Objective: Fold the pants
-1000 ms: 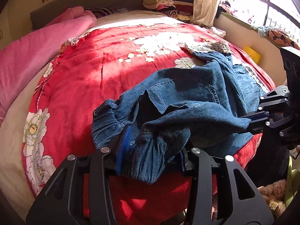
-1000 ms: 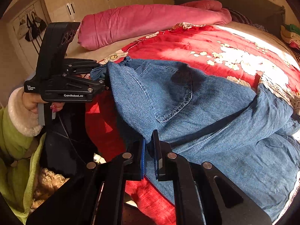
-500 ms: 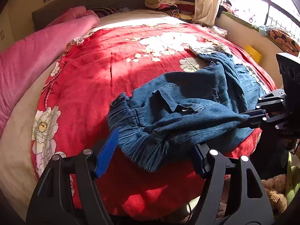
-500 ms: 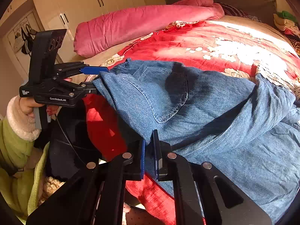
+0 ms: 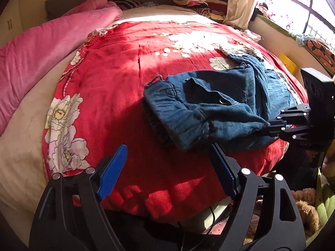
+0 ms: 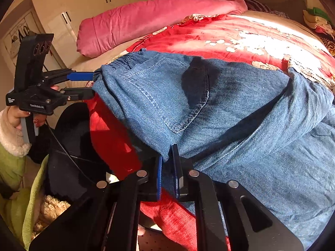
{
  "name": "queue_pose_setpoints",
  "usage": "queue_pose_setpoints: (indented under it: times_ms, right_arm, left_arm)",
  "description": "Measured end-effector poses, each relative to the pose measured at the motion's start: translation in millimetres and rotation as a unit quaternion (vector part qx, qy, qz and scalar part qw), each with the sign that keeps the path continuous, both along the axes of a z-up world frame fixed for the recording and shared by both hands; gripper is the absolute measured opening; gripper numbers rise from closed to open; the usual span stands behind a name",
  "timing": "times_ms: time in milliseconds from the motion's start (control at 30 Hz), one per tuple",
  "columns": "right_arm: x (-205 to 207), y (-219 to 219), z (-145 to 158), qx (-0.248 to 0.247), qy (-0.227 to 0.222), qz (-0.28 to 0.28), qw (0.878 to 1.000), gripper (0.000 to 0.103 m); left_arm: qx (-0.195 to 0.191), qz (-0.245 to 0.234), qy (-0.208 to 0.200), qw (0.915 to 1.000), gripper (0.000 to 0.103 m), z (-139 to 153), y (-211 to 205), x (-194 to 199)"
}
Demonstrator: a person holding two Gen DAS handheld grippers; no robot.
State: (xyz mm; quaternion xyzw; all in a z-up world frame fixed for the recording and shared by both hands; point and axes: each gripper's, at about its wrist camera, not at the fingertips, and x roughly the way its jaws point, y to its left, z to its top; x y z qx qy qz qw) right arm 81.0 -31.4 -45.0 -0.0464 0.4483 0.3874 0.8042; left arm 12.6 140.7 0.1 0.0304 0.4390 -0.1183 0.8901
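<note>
Bed [image 5: 27,146] with red floral quilt [image 5: 117,67] fills both views; pink blanket [image 5: 31,58] rolled along its far left side. Blue denim pants [image 5: 219,108] lie bunched on the quilt's near right part, waistband toward the left. Left gripper [image 5: 167,167]: jaws have just been opening, now wide apart, nothing between them (pants just beyond its tips). Right gripper [image 6: 167,167]: jaws together, clamped on a pants edge.
</note>
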Motion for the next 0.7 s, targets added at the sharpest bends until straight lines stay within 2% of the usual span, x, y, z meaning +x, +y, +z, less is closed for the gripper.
queue_pose_setpoints:
  times_ms: [133, 233, 267, 300, 400, 500, 600, 700]
  right_arm:
    - [-2, -2, -2, 0.004, 0.002, -0.007, 1.0, 0.01]
    - [-5, -4, -2, 0.006, 0.001, -0.01, 1.0, 0.01]
    - [-5, -5, -1, 0.007, 0.001, -0.011, 1.0, 0.01]
    - [-6, -7, -1, 0.009, 0.002, -0.012, 1.0, 0.01]
    - [-6, -11, 1, 0.015, 0.008, -0.017, 1.0, 0.011]
    - [-7, -20, 4, 0.029, 0.02, -0.024, 0.999, 0.016]
    - [-13, -30, 13, 0.045, 0.019, -0.034, 0.998, 0.025]
    - [-13, -39, 28, 0.064, -0.002, -0.053, 0.997, 0.028]
  left_arm:
    - [-0.019, 0.007, -0.029, 0.9994, 0.073, 25, -4, -3]
    - [-0.037, -0.011, -0.035, 0.9986, 0.073, 32, -23, 6]
    - [-0.04, -0.016, -0.033, 0.9985, 0.069, 31, -32, 11]
    - [-0.044, -0.025, -0.03, 0.9983, 0.059, 30, -41, 15]
    - [-0.055, -0.059, -0.014, 0.9967, 0.041, 22, -70, 26]
    - [-0.052, -0.068, 0.004, 0.9963, 0.029, 6, -86, 34]
    - [-0.029, -0.057, 0.027, 0.9976, 0.027, -15, -87, 38]
    - [-0.024, -0.047, 0.049, 0.9974, 0.027, -35, -78, 36]
